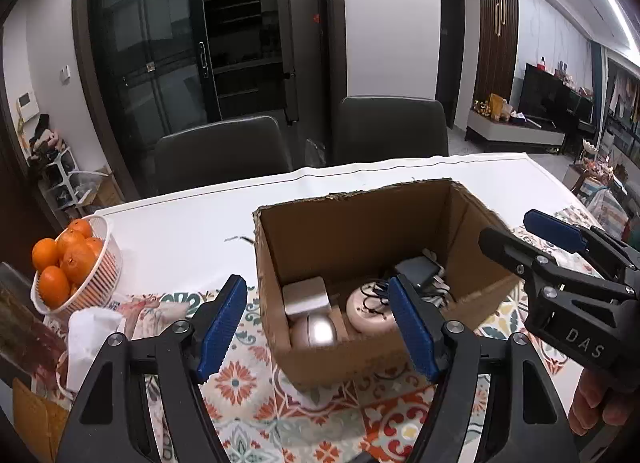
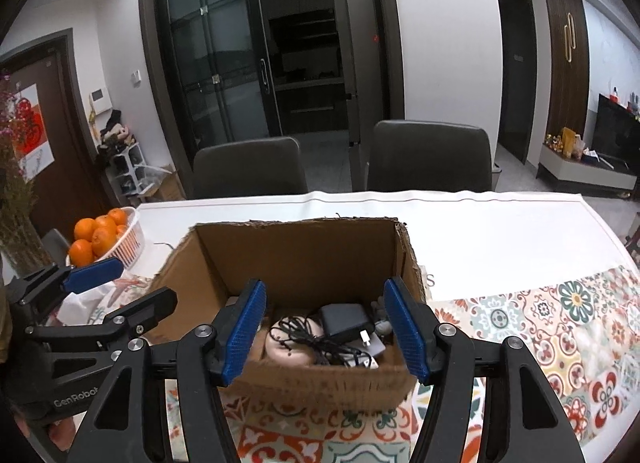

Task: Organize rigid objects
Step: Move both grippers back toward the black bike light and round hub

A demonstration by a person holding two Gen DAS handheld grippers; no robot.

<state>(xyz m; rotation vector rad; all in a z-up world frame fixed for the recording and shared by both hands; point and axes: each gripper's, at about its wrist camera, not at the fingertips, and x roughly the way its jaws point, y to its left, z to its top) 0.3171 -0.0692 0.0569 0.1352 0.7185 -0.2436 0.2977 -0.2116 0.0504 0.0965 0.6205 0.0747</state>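
Observation:
An open cardboard box (image 1: 352,223) (image 2: 296,251) stands on the patterned cloth in front of both grippers. Inside it lie a white square block (image 1: 306,295), a silver round piece (image 1: 318,331), a pinkish disc (image 1: 370,313) (image 2: 292,345) with a black cable over it, and a black adapter (image 1: 418,269) (image 2: 346,321). My left gripper (image 1: 318,327) (image 2: 147,281) is open just short of the box's near left corner, nothing between its blue pads. My right gripper (image 2: 326,333) (image 1: 506,227) is open at the box's near wall, also holding nothing.
A white basket of oranges (image 1: 76,263) (image 2: 106,237) sits at the table's left, with crumpled white paper (image 1: 90,339) in front of it. Two dark chairs (image 1: 224,151) (image 1: 390,127) stand behind the white table (image 1: 180,239). A patterned cloth (image 2: 560,323) covers the near side.

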